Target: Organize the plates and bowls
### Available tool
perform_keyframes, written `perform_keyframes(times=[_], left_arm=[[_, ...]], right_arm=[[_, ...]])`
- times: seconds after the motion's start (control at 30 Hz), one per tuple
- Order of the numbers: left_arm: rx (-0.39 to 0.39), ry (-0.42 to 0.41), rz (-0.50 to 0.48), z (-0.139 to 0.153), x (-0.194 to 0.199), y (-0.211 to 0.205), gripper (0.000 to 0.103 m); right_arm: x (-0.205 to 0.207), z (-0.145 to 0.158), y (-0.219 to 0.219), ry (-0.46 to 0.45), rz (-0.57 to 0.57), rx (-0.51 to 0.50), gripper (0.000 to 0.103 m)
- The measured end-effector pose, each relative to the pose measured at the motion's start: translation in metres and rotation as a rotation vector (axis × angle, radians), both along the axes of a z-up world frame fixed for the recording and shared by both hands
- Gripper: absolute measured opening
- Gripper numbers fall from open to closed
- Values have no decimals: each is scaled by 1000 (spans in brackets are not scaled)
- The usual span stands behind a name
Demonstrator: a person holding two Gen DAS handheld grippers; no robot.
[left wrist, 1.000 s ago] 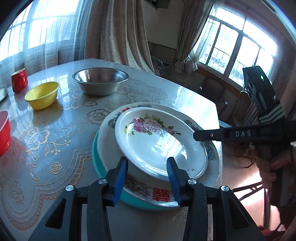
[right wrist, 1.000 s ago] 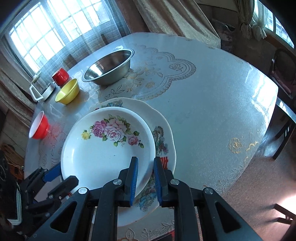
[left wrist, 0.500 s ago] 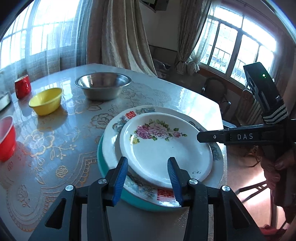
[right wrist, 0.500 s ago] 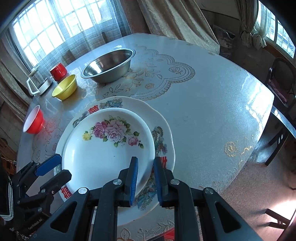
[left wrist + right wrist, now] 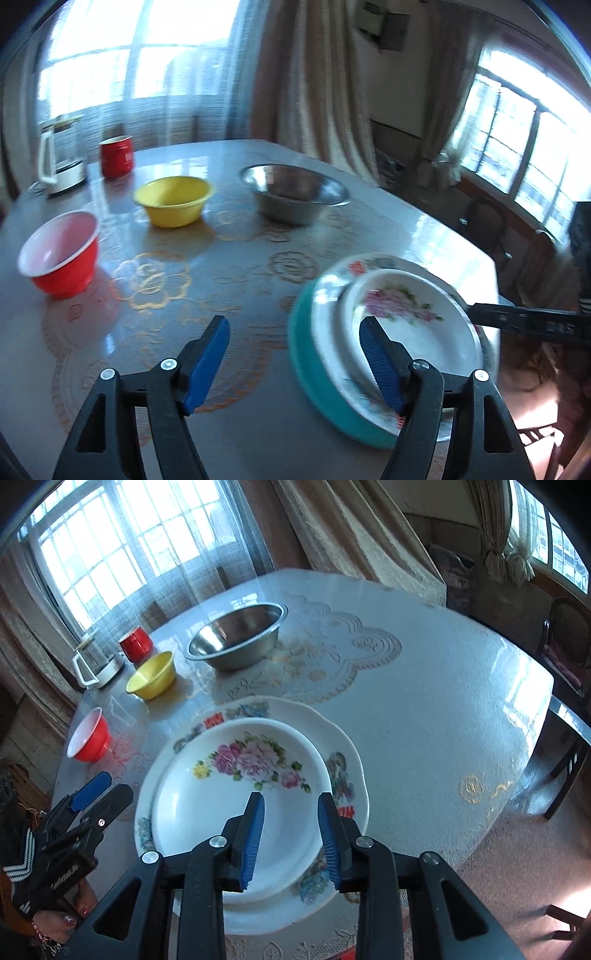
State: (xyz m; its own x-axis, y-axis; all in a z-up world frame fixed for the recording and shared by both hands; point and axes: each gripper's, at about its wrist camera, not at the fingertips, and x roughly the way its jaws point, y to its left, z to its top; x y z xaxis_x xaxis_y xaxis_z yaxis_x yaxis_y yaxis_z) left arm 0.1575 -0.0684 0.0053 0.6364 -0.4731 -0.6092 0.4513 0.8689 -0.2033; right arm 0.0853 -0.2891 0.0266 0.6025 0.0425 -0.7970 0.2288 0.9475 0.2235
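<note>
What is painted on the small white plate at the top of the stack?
Pink roses with green leaves and a little yellow flower on the small white top plate, clearest in the right wrist view.

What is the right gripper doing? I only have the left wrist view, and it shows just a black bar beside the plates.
Observer: The right gripper hovers over the near rim of the flowered plate. Its jaws have just been opening, and neither pad presses the plate.
Operator: Plate seated flat?
Observer: It looks so. It is nested in the big scalloped plate, with more of that rim showing on the right.
Operator: Is my side clear of the plates?
Observer: Yes. The left gripper sits off the big plate's left edge, apart from it. Its jaws have just been opening and nothing is between them.
</note>
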Motion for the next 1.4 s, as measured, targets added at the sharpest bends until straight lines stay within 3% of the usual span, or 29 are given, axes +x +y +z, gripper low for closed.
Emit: perform_keyframes(times=[0.4, 0.93, 1.23, 1.4], left_arm=[[81, 11, 111, -16, 12, 9, 81], [44, 93, 185, -25, 37, 16, 84], [-36, 159, 198, 15, 104, -1, 88], [-57, 243, 210, 20, 150, -17, 88]], right_arm=[[20, 2, 5, -22, 18, 19, 35], [89, 2, -43, -3, 7, 63, 53], [168, 12, -71, -1, 53, 77, 54], [213, 9, -80, 5, 56, 104, 54]])
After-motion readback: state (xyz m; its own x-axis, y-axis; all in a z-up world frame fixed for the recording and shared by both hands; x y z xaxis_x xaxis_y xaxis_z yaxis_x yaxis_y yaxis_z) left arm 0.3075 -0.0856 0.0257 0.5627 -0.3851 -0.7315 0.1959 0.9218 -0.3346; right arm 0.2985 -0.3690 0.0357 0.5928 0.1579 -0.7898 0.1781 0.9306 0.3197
